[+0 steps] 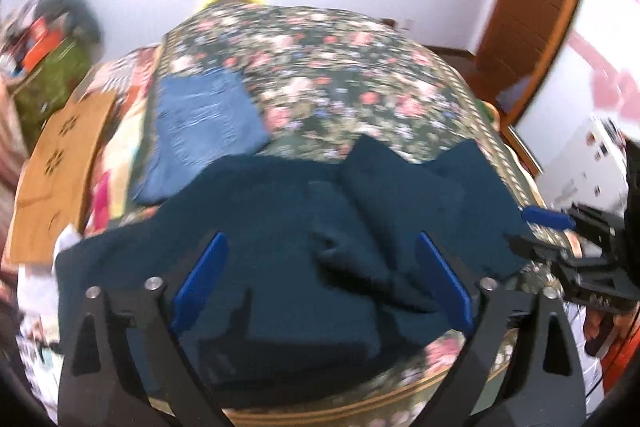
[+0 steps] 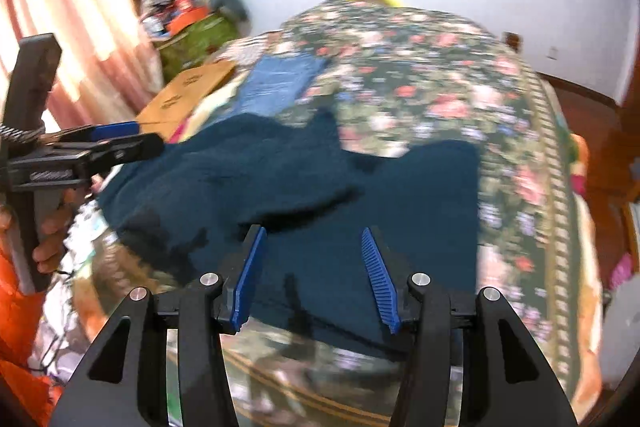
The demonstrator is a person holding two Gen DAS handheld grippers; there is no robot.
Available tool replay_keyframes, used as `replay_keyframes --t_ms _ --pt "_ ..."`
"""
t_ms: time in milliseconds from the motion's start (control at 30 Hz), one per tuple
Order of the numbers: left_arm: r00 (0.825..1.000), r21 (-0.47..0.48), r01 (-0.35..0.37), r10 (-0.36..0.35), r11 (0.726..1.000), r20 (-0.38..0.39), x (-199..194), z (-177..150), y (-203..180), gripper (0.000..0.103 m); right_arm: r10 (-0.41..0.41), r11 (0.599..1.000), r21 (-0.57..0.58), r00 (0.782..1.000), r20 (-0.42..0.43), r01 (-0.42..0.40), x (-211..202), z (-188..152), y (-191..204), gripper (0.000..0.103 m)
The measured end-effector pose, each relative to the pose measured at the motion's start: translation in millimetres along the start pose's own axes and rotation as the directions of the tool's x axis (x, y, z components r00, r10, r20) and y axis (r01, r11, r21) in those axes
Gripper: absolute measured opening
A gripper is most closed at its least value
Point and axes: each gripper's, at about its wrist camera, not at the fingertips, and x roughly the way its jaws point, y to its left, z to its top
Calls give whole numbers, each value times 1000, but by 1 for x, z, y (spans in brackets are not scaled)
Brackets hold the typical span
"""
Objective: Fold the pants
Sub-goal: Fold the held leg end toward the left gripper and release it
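Left claw (image 1: 320, 267) spread wide, right claw (image 2: 314, 259) half-open, both empty, hovering over dark teal pants (image 1: 280, 227) lying rumpled along the near edge of the floral bed (image 1: 340, 67); probably lining up a hem grab. Folded jeans (image 1: 204, 123) parked toward left edge.

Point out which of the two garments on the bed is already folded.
The light blue denim jeans, a neat rectangle farther back on the floral bedspread. The dark teal pants near both grippers lie spread and rumpled.
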Motion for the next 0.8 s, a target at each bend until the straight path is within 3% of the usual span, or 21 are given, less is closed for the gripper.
replay_keyframes --t_ms 200,367,500,533,600,800 --pt "998 134 -14 21 991 -55 43 -2 -62 100 -29 992 118 999 -31 33 5 -19 -43 46" --pt "992 249 -113 124 962 -26 73 -5 -97 96 -3 987 162 998 -67 14 21 -37 -54 46" --pt "974 316 -209 227 925 -21 97 -5 -109 67 14 983 182 998 -58 -3 24 -46 -60 46" --pt "971 310 -218 237 926 -27 100 -4 -107 56 18 982 187 998 -55 -7 23 -47 -61 46" --pt "971 267 -221 237 938 -32 98 -1 -97 49 25 981 192 998 -51 -14 23 -47 -62 46" --pt "969 95 -243 247 965 -29 63 0 -35 49 24 981 191 998 -50 -15 23 -49 -63 46"
